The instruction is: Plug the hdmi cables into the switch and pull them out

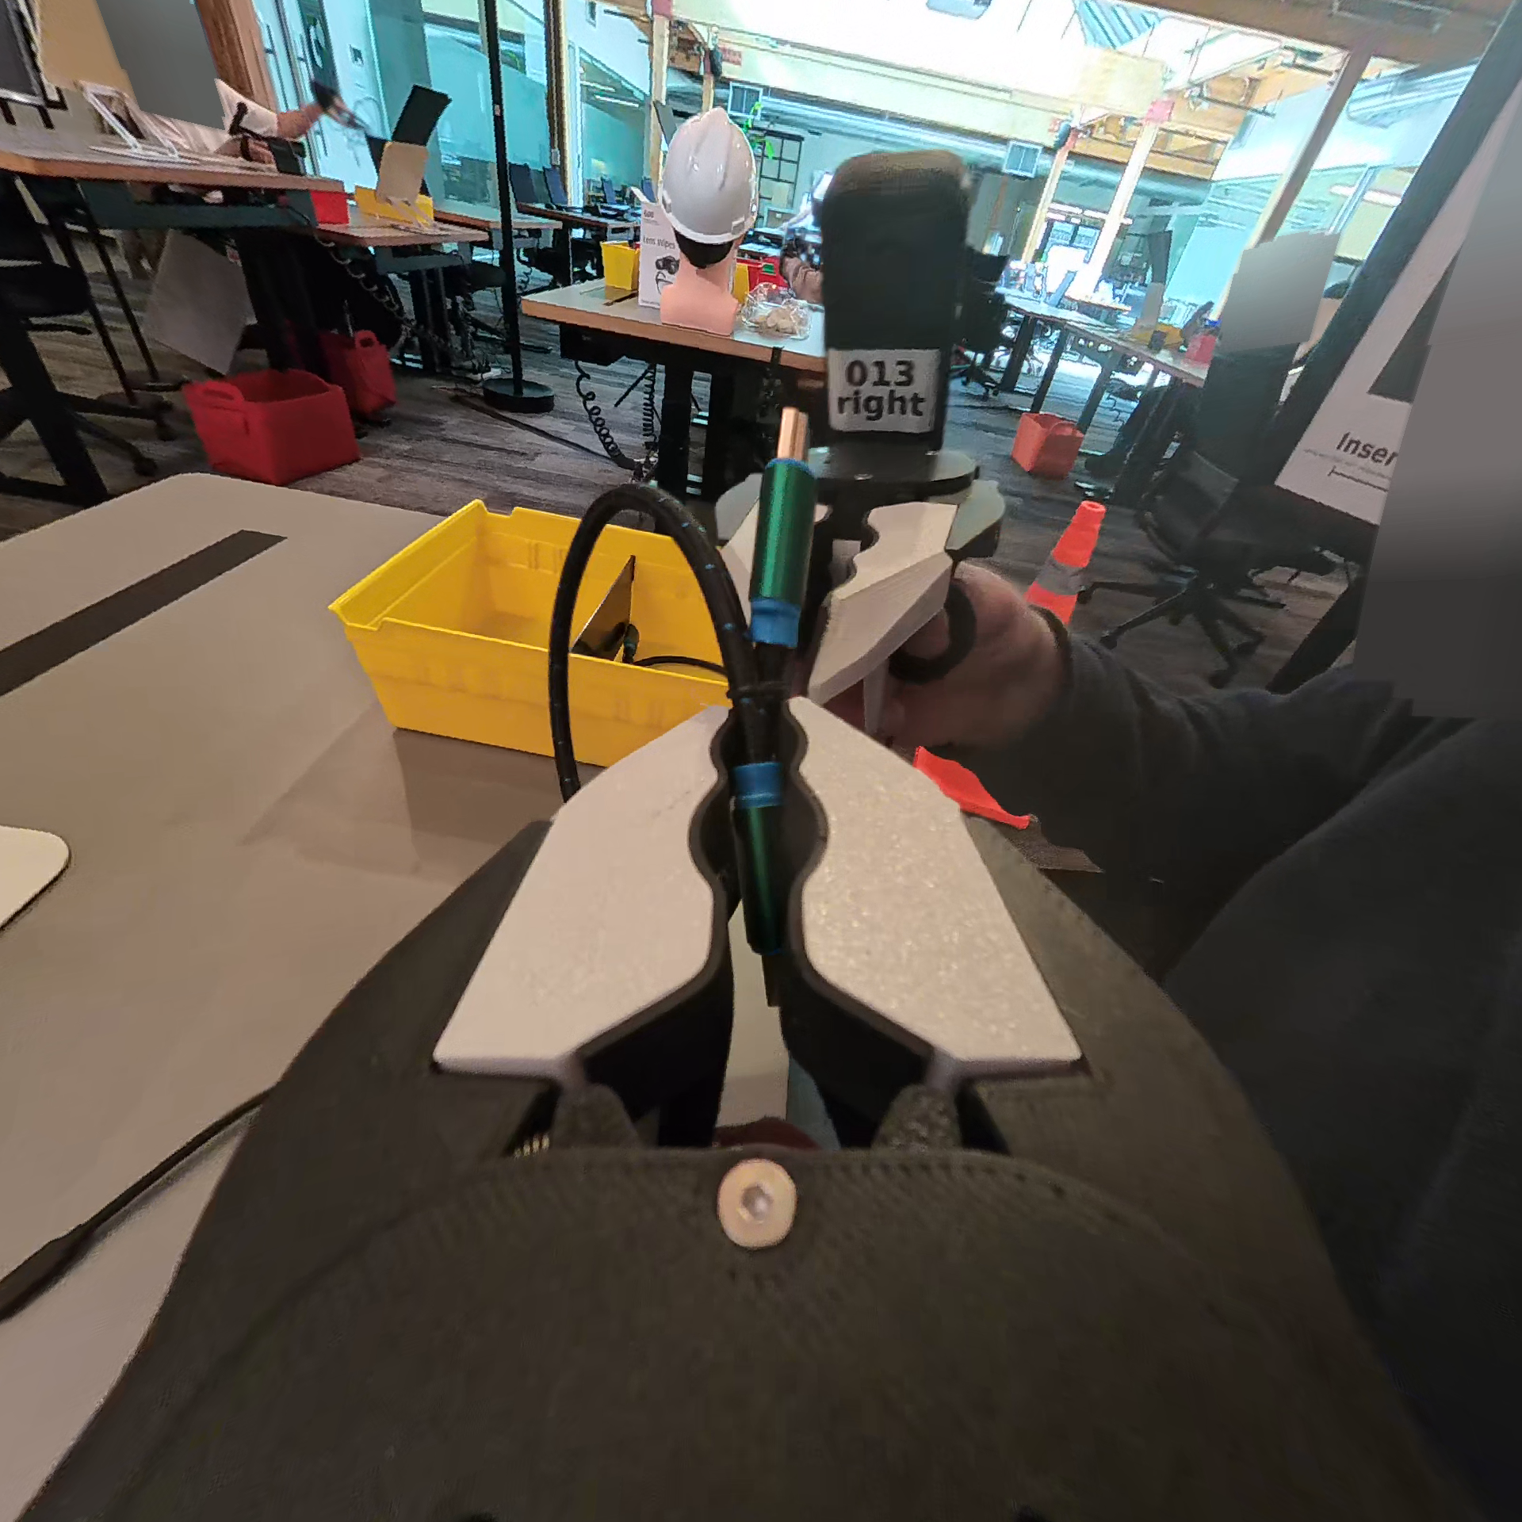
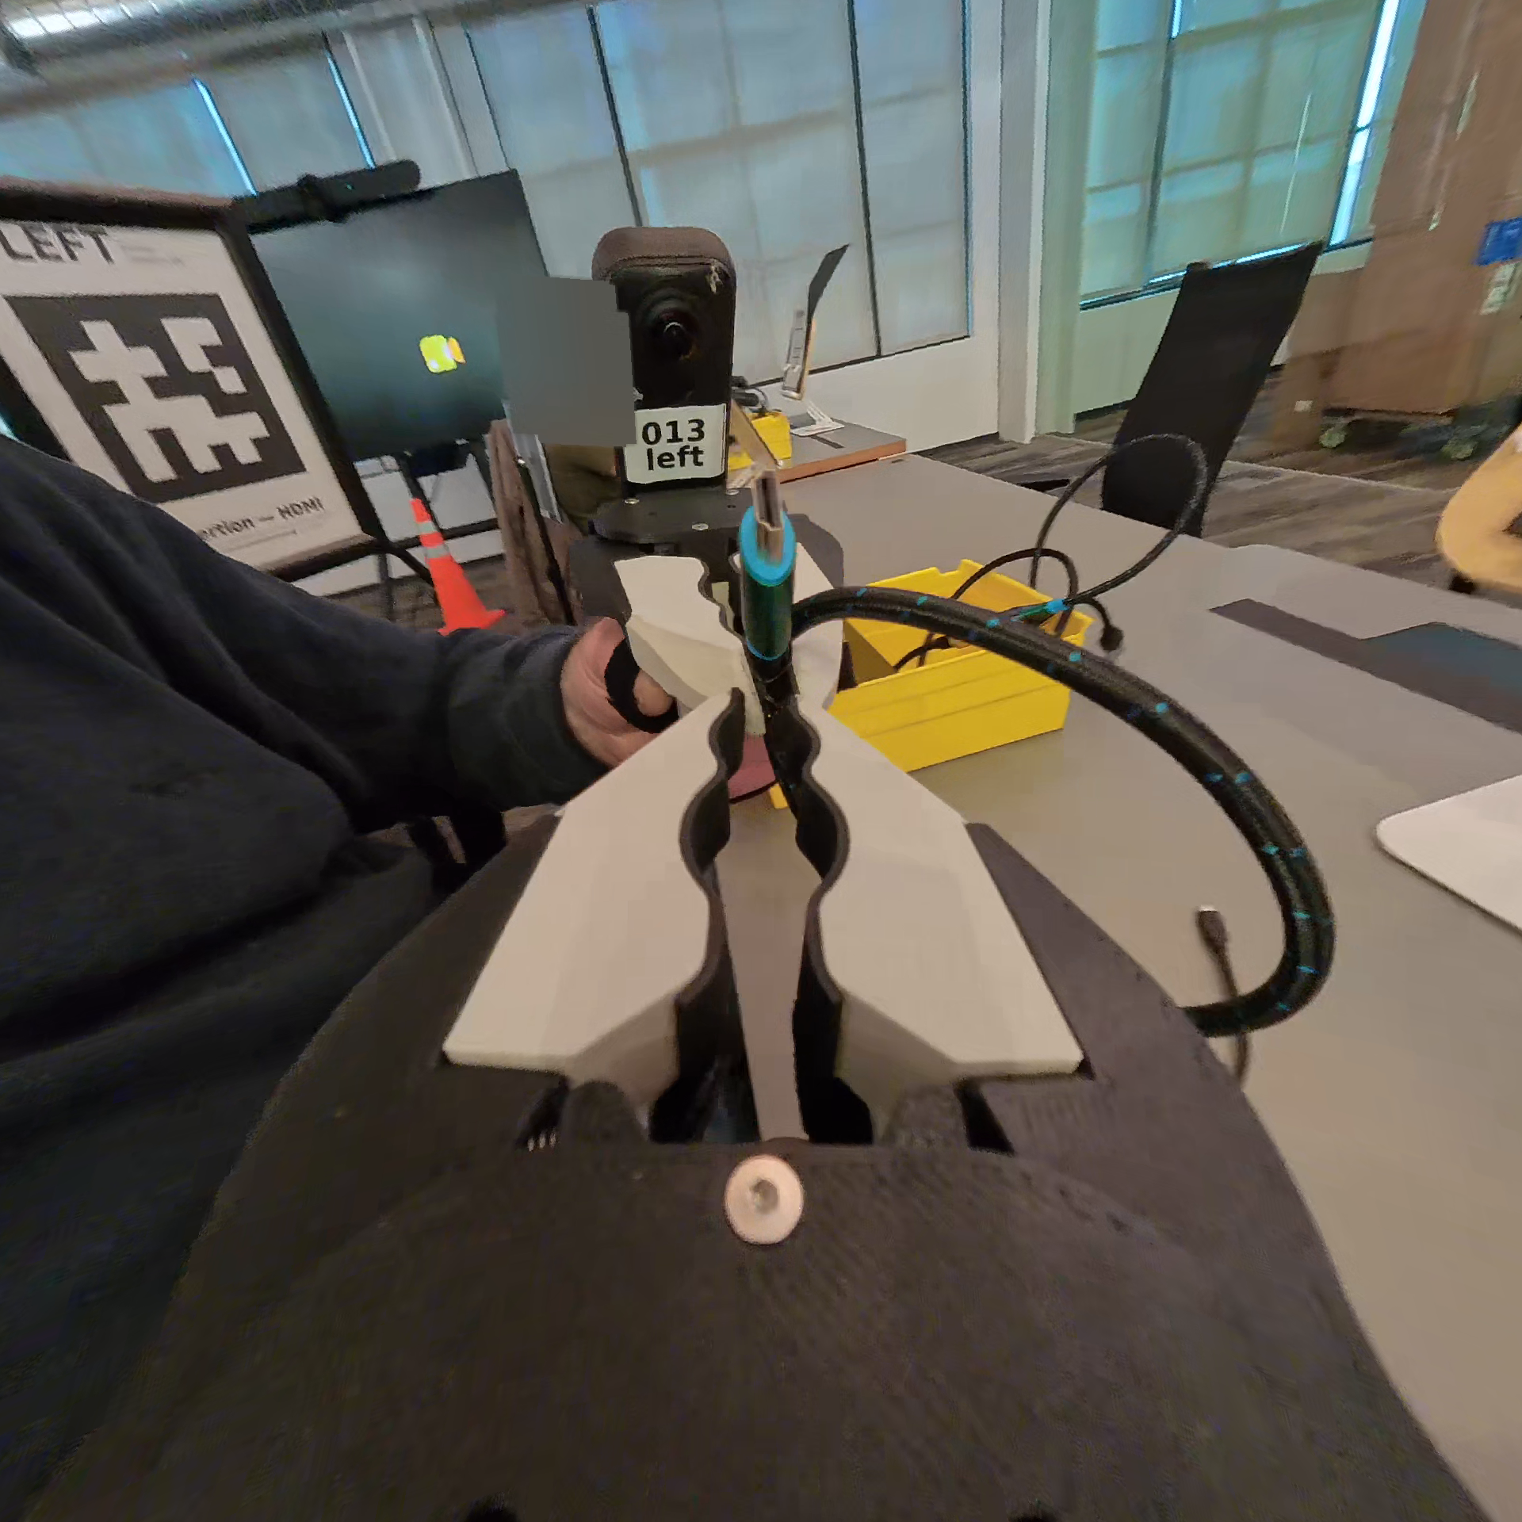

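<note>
Two green HDMI plugs are off the tabletop [image 1: 206,782], one at each of your grippers, which face each other close together. Your left gripper [image 1: 762,725] is clenched on the first plug [image 1: 762,873], which lies lengthwise between its white fingers, blue-banded end toward the tips. Your right gripper [image 2: 770,716] pinches the black braided cable [image 2: 1153,716] at its fingertips, just below the second plug [image 2: 766,593], which stands upright with its metal tip pointing up. From there the cable arcs wide over the tabletop. A yellow bin [image 1: 461,651] sits on the tabletop just beyond the grippers, near the edge on your side, with thin black leads inside.
</note>
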Demonstrator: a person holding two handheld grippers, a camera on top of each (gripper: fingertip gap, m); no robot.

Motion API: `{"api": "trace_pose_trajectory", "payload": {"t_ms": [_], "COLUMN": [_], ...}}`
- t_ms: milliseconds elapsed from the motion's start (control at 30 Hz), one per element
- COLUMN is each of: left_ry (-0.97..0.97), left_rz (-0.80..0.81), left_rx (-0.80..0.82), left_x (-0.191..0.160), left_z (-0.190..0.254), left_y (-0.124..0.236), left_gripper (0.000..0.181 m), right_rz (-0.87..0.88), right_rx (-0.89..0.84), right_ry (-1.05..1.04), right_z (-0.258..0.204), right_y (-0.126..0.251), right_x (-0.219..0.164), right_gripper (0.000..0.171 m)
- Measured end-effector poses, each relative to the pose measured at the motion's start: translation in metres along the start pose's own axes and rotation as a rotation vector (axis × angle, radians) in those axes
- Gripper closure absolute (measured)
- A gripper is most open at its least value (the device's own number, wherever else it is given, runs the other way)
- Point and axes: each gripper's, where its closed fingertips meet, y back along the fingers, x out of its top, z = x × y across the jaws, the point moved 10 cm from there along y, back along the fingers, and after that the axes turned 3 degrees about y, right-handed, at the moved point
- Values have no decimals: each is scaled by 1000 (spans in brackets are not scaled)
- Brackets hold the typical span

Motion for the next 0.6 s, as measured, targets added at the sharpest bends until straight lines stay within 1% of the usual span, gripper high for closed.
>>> {"api": "trace_pose_trajectory", "payload": {"t_ms": [167,267,467,533,600], "left_ry": [-19,-36,-26,-5,29], "left_rz": [-10,-20,-24,-26,-17], "left_rx": [-18,-17,-15,-15,-20], "left_x": [0,0,1,0,0], "left_z": [2,3,3,2,1], "left_y": [-1,-1,-1,-2,-2], "left_gripper": [174,174,174,174,174], "right_rz": [30,34,6,-30,-76], "right_rx": [86,96,4,-58,-140], "right_ry": [-88,-93,41,120,250], "right_z": [3,3,-6,-11,-19], "right_y": [-1,0,2,2,1], "right_x": [-4,-4,1,4,8], "right_gripper": [167,169,171,171,171]}}
